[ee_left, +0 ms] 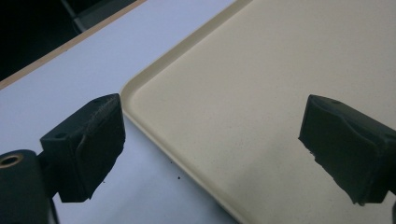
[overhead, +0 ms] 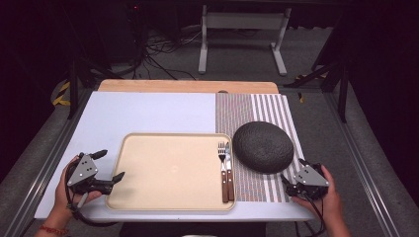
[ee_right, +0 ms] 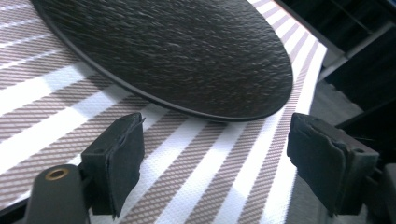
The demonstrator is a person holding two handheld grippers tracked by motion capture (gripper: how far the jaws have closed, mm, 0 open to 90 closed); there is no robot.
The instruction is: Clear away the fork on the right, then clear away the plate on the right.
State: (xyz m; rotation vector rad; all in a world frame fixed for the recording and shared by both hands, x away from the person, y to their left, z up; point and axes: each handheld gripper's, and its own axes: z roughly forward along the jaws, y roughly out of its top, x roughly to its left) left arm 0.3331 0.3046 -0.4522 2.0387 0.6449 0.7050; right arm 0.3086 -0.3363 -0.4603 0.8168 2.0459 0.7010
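The left claw [overhead: 110, 167] gapes wide over the tray [overhead: 148, 168] edge, holding nothing. The right claw [overhead: 289, 185] is also spread and empty, with the dark plate [overhead: 263, 146] just ahead; it should likely straddle the rim squarely before closing.

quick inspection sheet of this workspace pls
surface: white table; striped mat on its right part
job's things: beige tray at the near edge, fork and knife side by side at its right edge; dark plate on the mat
clutter: nothing seen
grippers: left claw open at the tray's left edge; right claw open, near the plate's rim, holding nothing
cables: left claw's cable loops off the near edge; loose wires on the floor behind
surroundings: wooden board behind the table, grey stand, dark room
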